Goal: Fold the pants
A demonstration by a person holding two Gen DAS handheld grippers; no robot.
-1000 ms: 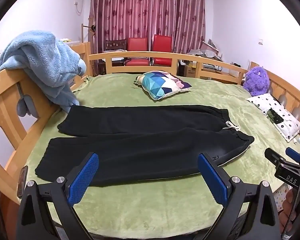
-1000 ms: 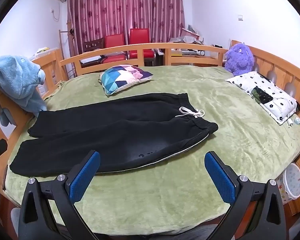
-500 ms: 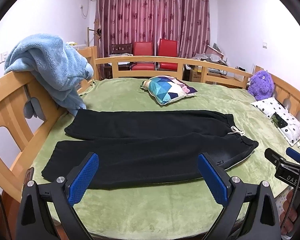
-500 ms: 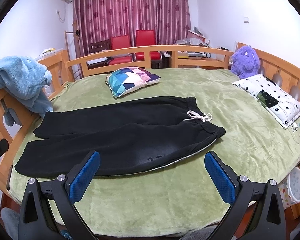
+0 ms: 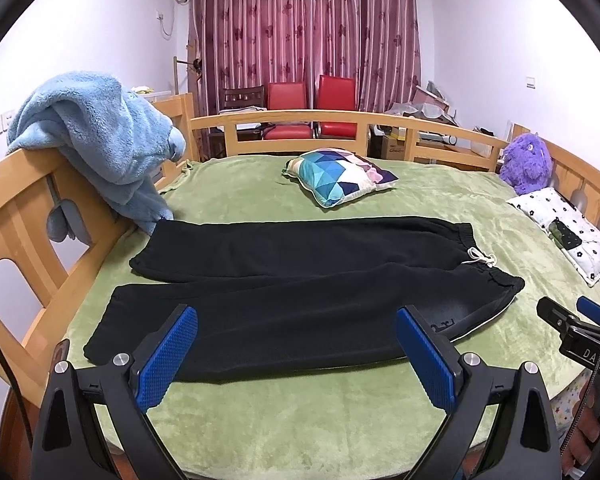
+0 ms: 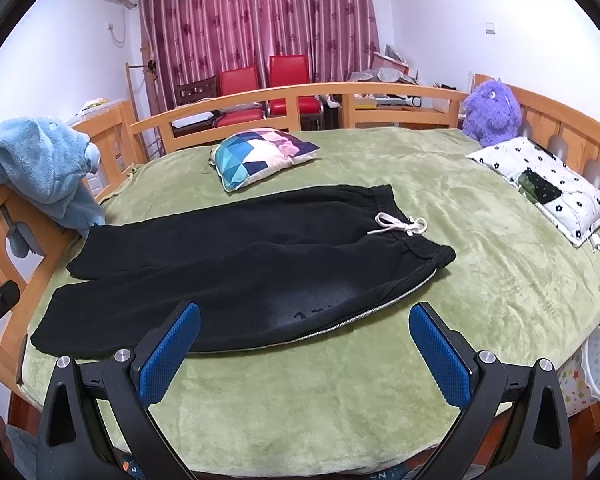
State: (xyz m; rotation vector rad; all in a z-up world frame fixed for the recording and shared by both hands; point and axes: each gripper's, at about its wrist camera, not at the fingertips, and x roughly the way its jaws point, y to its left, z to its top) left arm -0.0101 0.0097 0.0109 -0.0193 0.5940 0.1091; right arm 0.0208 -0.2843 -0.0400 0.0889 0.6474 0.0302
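The black pants (image 5: pixel 300 280) lay flat on the green bed (image 5: pixel 340 420), unfolded, with the 2 legs side by side and stretched toward the left, the cuffs near the wooden bed rail (image 5: pixel 24 216). The waistband sat at the right end, its white drawstring (image 6: pixel 400 226) tied in a bow on top. The nearer leg ran close to the front edge of the bed, and a pale stripe showed along its lower edge in the right wrist view. The left tongs (image 5: pixel 296 354) hung above the near edge of the bed with the 2 blue pads spread wide, nothing between them, and apart from the cloth. The right tongs (image 6: pixel 304 354) were likewise spread wide and empty, held over the front of the bed short of the waistband end of the pants. Beyond the pants a patterned cushion (image 5: pixel 340 182) rested in the middle of the bed. A blue blanket (image 5: pixel 100 140) was draped over the rail at left, its lower end touching or just beside the far leg's cuff. A purple plush toy (image 6: pixel 492 114) sat at the far right corner, with a white flowered pillow (image 6: pixel 540 184) just in front of it. 2 red chairs (image 5: pixel 312 104) stood behind the bed before dark red curtains (image 5: pixel 300 32).
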